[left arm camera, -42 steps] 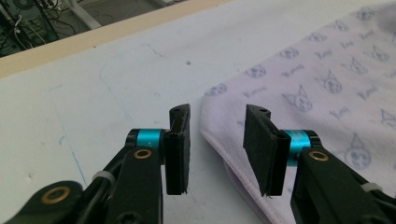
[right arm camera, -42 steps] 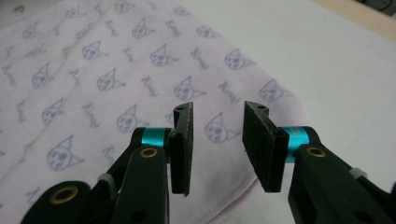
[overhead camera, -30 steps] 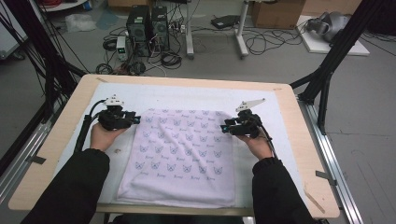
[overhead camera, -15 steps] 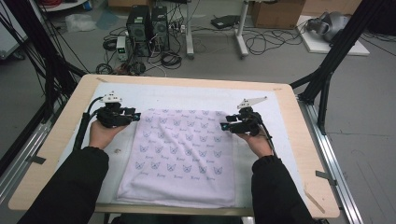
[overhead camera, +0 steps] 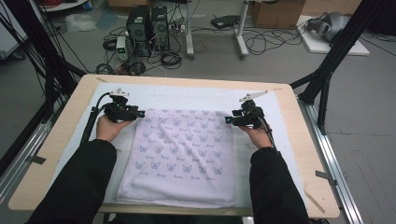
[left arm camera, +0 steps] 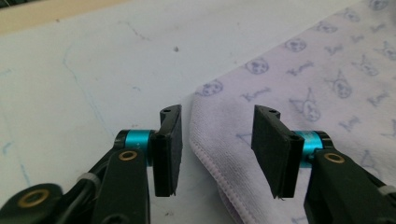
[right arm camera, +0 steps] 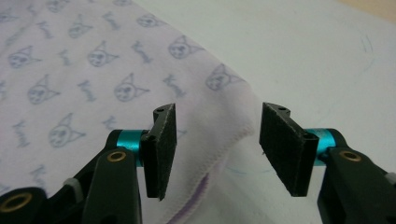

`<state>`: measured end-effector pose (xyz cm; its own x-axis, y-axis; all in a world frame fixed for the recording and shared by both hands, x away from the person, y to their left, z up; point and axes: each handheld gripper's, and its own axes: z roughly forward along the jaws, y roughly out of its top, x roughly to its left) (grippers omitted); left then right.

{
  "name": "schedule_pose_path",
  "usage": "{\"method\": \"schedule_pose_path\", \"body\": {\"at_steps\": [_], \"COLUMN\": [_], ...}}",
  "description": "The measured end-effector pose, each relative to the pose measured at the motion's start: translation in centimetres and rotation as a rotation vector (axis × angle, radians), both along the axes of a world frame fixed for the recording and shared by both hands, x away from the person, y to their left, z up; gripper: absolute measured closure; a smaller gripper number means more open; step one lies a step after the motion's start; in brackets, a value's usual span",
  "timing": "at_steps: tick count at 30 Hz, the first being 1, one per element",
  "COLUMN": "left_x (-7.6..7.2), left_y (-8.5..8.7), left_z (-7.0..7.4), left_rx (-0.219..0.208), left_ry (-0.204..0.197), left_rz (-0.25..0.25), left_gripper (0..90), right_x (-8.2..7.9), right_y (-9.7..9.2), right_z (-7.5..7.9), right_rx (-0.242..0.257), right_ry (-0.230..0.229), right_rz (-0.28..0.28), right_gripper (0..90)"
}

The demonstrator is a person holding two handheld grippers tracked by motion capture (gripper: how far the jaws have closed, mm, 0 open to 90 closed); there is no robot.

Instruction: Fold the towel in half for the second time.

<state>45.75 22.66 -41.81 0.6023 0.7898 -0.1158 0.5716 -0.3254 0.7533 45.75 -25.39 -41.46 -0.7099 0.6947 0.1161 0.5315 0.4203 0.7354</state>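
Pale lilac cat-print terry towel (overhead camera: 180, 156) lies flat mid-table; left gripper (left arm camera: 217, 140) and right gripper (right arm camera: 217, 142), jaws wide, straddle its far corners, so closing may pinch only the top layer or slip off the hem.

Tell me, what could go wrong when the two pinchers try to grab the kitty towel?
One: the towel looks folded, with layered edges at the corner between the right gripper jaws, so it might catch only the top layer. Two: the left gripper is open around the hemmed edge near a corner; a shallow bite there could slip off. Three: if one hand lifts first, the towel may drag crooked across the white mat.
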Motion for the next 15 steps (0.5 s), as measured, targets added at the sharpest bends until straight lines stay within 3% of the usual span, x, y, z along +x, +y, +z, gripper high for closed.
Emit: {"method": "schedule_pose_path", "body": {"at_steps": [4,6,7,8,9,11,15], "left_x": [0.8,0.9,0.9,0.8,0.8,0.6,0.3], "left_y": [-0.3,-0.3,-0.3,-0.3,-0.5,-0.9,-0.9], "left_z": [-1.8,-2.0,-1.9,-2.0,-1.9,-1.9,-1.4], "left_rx": [0.013,-0.002,-0.013,-0.034,-0.02,-0.005,0.003], "left_ry": [0.087,0.094,0.098,0.103,0.101,0.089,0.061], "left_rz": [0.026,0.043,0.042,0.012,0.002,-0.024,-0.028], "left_gripper": [47.5,48.0,50.6,59.0,69.1,80.4,83.7], "right_x": [0.6,0.8,0.9,1.0,0.9,1.0,0.7], "right_y": [0.4,1.0,1.1,1.4,1.5,1.3,1.5], "right_z": [-1.2,-1.9,-2.2,-2.5,-2.5,-2.4,-1.9], "right_rx": [-0.01,-0.03,-0.035,-0.042,-0.045,-0.018,-0.002], "right_ry": [0.029,0.05,0.057,0.073,0.067,0.079,0.073], "right_rz": [-0.018,-0.024,-0.027,-0.038,-0.051,-0.043,-0.006], "right_gripper": [43.6,43.1,43.3,44.1,47.1,63.3,83.1]}}
